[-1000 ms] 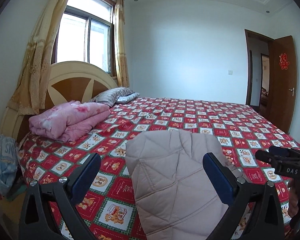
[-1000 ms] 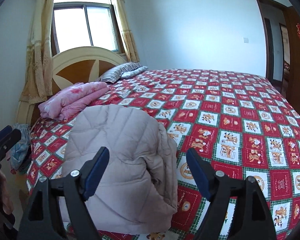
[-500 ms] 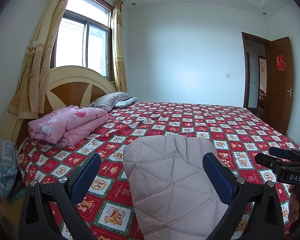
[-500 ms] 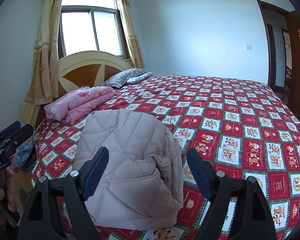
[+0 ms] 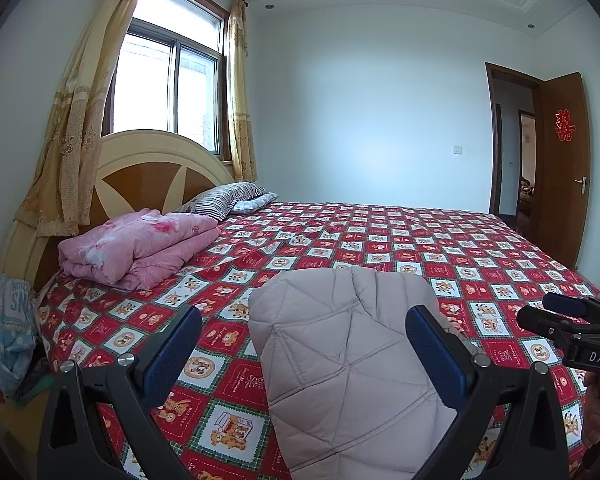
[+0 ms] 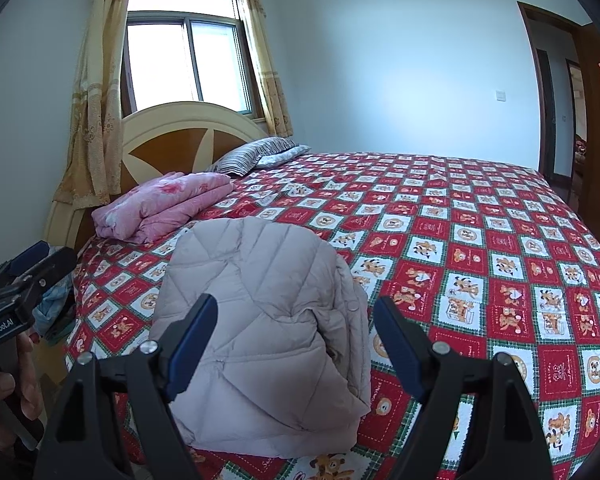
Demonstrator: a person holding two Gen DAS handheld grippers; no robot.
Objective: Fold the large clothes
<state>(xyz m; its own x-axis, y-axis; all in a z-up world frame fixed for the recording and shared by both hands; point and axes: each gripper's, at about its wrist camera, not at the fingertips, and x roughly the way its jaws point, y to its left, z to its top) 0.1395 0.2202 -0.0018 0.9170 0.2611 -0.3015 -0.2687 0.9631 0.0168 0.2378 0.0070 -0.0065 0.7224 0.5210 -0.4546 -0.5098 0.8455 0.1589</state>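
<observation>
Jacket (image 6: 260, 332), pale quilted, folded on bear-print bedspread (image 6: 480, 240); left gripper (image 5: 304, 344) and right gripper (image 6: 296, 332) fingers spread, empty

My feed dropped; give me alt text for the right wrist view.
A folded beige quilted jacket lies at the near edge of the bed, in front of the open, empty right gripper. A folded pink blanket sits by the headboard; the left gripper shows at far left.

Shows a folded quilted jacket (image 5: 352, 364) lying on the bed (image 5: 440, 248) near its front edge. Frames that jacket between the left gripper (image 5: 304, 344), jaws spread wide and clear of the fabric. Places a pink folded quilt (image 5: 140, 246) beyond the jacket to its left, the right gripper (image 5: 568, 320) to its right.
</observation>
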